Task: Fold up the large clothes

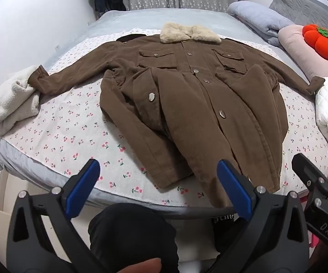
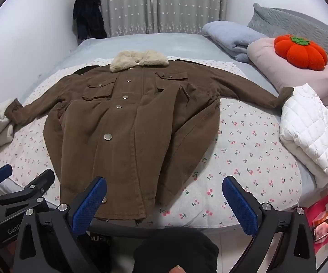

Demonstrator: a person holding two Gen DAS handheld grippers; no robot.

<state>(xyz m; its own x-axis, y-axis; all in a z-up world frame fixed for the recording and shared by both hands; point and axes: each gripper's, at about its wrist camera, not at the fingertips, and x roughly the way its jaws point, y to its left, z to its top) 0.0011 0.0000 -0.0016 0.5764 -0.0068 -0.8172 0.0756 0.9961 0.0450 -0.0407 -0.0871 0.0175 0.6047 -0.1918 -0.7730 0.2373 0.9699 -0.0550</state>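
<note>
Both grippers, left gripper [image 1: 159, 175], right gripper [image 2: 164, 193], jaws apart; brown coat [image 1: 193, 104] flat

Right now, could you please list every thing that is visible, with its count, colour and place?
coat: 1, brown with cream fur collar, spread flat on cherry-print sheet
sheet: 1, white with red cherries, on bed
fleece garment: 1, cream, under the coat's cuff at the bed's left edge
quilted jacket: 1, white, right edge
pumpkin cushion: 1, orange, on pink pillow
blanket: 1, pale blue, far right
dark clothes: hanging, far wall
curtain: grey, starred
left gripper: open, empty
right gripper: open, empty
</note>
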